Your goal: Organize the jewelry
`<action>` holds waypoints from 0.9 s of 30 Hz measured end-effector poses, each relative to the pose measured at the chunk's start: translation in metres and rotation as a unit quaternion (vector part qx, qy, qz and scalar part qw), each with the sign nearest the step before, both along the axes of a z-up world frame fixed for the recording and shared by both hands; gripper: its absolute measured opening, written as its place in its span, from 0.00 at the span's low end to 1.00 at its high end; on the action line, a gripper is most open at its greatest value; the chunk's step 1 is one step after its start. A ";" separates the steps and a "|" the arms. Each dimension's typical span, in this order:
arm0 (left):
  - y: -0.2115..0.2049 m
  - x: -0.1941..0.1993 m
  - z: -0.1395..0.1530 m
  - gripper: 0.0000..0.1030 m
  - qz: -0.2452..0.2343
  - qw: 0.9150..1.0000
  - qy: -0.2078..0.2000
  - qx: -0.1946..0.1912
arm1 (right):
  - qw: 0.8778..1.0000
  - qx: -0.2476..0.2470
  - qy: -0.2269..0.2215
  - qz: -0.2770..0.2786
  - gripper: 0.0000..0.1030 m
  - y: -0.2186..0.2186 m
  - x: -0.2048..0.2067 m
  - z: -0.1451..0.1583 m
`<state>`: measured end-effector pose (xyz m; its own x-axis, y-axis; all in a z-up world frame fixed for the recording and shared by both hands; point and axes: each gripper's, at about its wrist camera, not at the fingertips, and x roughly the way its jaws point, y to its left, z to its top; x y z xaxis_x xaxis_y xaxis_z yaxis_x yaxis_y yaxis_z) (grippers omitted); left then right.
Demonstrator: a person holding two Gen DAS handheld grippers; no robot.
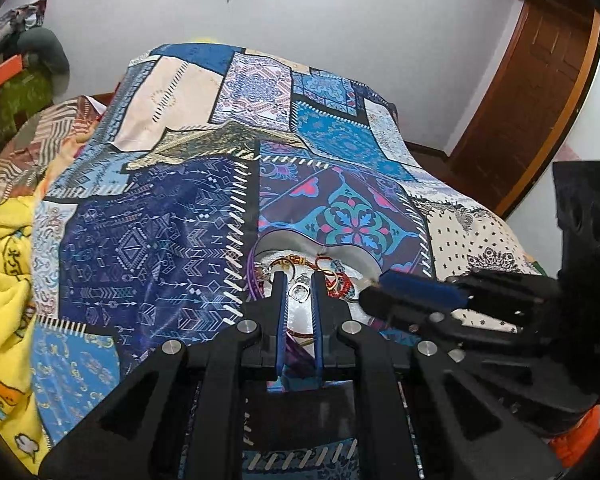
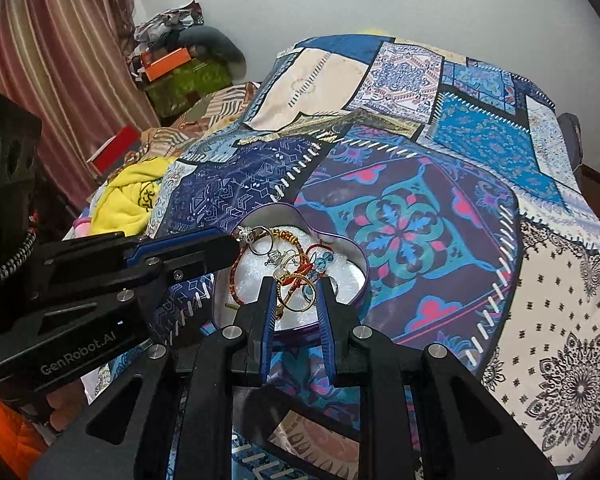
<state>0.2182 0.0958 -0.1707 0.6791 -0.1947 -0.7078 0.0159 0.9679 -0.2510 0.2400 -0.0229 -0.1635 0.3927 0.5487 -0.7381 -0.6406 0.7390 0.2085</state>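
A heart-shaped purple tin [image 2: 352, 276] with white lining sits on the patchwork bedspread [image 2: 420, 216] and holds several rings, bangles and red thread bracelets. My right gripper [image 2: 295, 286] is open over the tin, its jaws either side of a gold bangle [image 2: 296, 300]. My left gripper [image 1: 298, 280] is open low over the same tin [image 1: 340, 254], with a small silver ring [image 1: 299, 292] between its jaws. Each gripper shows in the other's view, the left gripper's fingers [image 2: 204, 246] reaching the tin's left rim and the right gripper's fingers [image 1: 412, 284] its right rim.
A yellow blanket [image 1: 4, 264] lies left of the bedspread. A cluttered green box with an orange case [image 2: 168, 64] stands by the striped curtain. A wooden door [image 1: 536, 92] is at the right. A red box [image 2: 112, 152] lies near the bed edge.
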 end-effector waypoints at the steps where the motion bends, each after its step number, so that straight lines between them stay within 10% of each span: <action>1: -0.001 0.001 0.000 0.09 -0.003 1.000 0.000 0.001 | 1.000 -0.001 0.002 0.003 0.17 0.001 0.001 -0.001; 27: 0.005 -0.014 0.023 0.16 0.025 0.999 -0.020 0.035 | 1.000 -0.005 -0.009 -0.009 0.34 -0.003 -0.011 0.021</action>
<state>0.2037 0.1007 -0.1482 0.7150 -0.1110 -0.6902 -0.0237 0.9829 -0.1826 0.2287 -0.0263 -0.1427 0.4157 0.5346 -0.7357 -0.6314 0.7519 0.1896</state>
